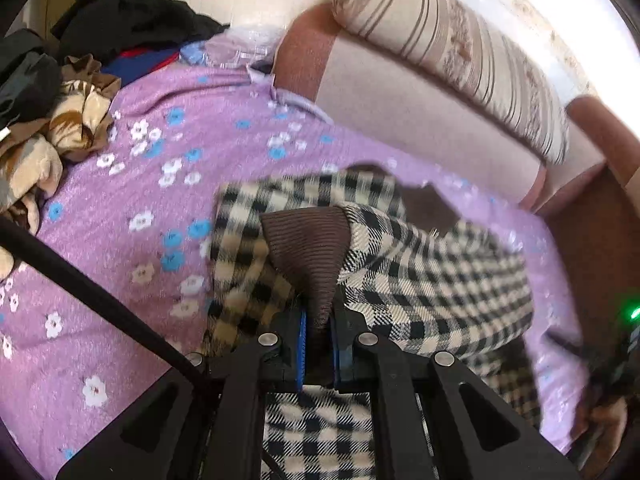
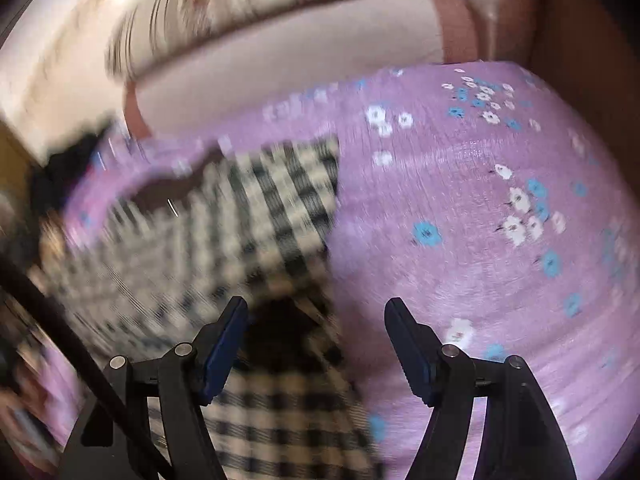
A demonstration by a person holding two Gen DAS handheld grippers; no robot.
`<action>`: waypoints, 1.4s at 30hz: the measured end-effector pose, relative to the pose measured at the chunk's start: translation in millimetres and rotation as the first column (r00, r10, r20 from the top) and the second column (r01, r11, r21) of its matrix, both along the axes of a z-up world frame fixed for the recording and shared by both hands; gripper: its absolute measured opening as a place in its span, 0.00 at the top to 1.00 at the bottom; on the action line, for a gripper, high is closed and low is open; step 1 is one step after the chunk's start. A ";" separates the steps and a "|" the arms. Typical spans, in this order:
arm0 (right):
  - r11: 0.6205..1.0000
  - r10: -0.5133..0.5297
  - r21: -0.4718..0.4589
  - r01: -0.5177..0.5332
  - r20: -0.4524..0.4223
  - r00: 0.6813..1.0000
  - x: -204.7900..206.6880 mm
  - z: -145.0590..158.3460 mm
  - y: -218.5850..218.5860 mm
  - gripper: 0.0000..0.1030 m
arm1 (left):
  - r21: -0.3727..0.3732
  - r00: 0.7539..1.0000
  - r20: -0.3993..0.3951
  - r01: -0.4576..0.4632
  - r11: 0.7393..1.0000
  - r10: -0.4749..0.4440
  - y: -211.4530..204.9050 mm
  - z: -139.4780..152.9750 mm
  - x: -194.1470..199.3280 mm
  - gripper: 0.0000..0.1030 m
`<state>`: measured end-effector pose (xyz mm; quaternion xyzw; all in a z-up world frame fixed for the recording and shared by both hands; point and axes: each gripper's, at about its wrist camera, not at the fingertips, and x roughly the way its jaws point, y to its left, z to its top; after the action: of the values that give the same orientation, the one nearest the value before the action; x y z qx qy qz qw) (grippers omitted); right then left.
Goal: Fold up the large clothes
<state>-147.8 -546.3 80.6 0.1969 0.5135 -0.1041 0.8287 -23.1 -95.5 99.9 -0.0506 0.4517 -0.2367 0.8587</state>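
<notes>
Left claw is clamped on the brown ribbed corduroy collar of the thick, floppy black-and-cream checked wool coat sprawled ahead on the purple flowered bedsheet, right claw gaping empty over its hem, so I'd grab edges.

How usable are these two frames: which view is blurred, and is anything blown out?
Left wrist view: mostly sharp, the left gripper shut on the checked garment's brown collar; top right corner blown out by glare, the striped cushion slightly smeared. Right wrist view: heavy motion blur over the checked garment and purple floral sheet; only the open right gripper is crisp.
</notes>
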 end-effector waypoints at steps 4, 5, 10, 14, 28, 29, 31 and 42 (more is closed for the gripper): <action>0.990 0.102 -0.092 -0.111 -0.095 0.990 8.0 -21.4 20.1 0.27 | -0.049 0.998 0.056 -0.022 0.999 0.024 9.3 17.8 4.7 0.92; 0.991 0.098 -0.077 -0.106 -0.099 0.990 9.3 -26.4 19.7 0.27 | -0.060 0.998 0.056 -0.027 0.998 0.031 10.6 19.7 7.5 0.92; 0.999 0.028 -0.016 -0.028 -0.002 1.000 14.1 -30.2 7.2 0.82 | -0.087 0.999 0.018 -0.032 0.996 0.034 11.5 13.2 16.7 0.92; 0.994 -0.061 -0.094 0.063 0.033 0.998 5.7 -20.6 -4.7 0.99 | -0.129 0.999 -0.009 -0.035 0.991 0.034 10.6 9.2 19.5 0.92; 0.927 -0.100 0.371 0.055 0.102 0.990 0.8 -26.9 -12.9 0.27 | -0.096 0.999 -0.023 -0.035 0.995 0.033 7.7 0.8 14.4 0.92; 0.917 -0.112 0.394 0.061 0.105 0.988 -0.2 -27.9 -14.4 0.27 | -0.091 0.999 -0.026 -0.035 0.995 0.033 8.2 -0.3 15.3 0.92; 0.899 -0.133 0.432 0.075 0.104 0.986 1.5 -34.3 -16.3 0.28 | -0.087 0.999 -0.036 -0.032 0.996 0.029 7.0 -2.3 16.6 0.91; 0.911 -0.269 0.360 0.200 0.150 0.951 9.3 -41.9 -33.0 0.94 | 0.055 0.997 -0.071 -0.009 0.998 0.013 -13.4 -32.4 15.4 0.85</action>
<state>-138.4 -579.3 38.7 0.4071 0.4118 -0.0928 0.8100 -7.6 -108.9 67.5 -0.0381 0.4881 -0.2174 0.8444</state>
